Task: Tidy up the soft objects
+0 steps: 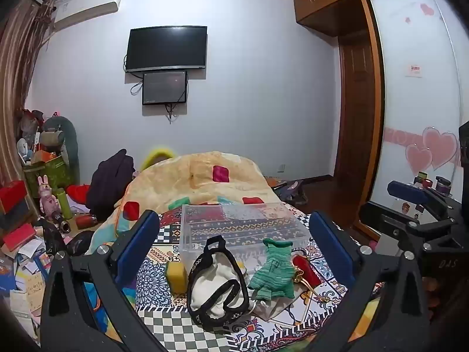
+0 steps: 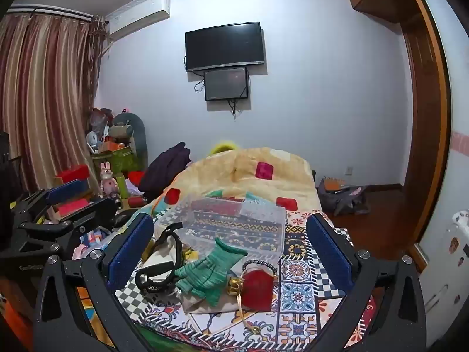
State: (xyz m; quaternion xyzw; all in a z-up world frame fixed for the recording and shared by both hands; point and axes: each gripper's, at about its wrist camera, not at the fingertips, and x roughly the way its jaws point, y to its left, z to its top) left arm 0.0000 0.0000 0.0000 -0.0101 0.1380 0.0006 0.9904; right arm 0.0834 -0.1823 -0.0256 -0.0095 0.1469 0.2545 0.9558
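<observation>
Both grippers are held above the near edge of a bed covered by a patterned sheet (image 1: 164, 270); the left gripper (image 1: 234, 246) is seen with its blue-padded fingers (image 1: 137, 243) spread wide and nothing gripped between them; the right gripper (image 2: 230, 250) is likewise released, its blue pads (image 2: 328, 249) well apart and holding nothing; a clear plastic box (image 1: 243, 226) is set on the sheet toward the middle of the bed, lidless as far as can be told, with only the sheet's pattern seen through it; the soft items are clustered just in front of the box, near the bed's front edge; a white pouch with black trim (image 1: 217, 284) is laid leftmost, touching the box's front wall; a yellow sponge (image 1: 176, 274) is placed just beside the pouch on its left; a green knitted glove (image 1: 274, 270) is laid to the right of the pouch, cuff toward the box, resting partly on a beige cloth bag (image 1: 275, 305); a red furry purse (image 2: 258, 290) with a gold chain is seen just right of the glove, touching it; a yellow quilt (image 1: 199, 176) with coloured patches is heaped behind the box at the far end of the bed; a dark TV (image 1: 167, 48) is mounted on the far wall
</observation>
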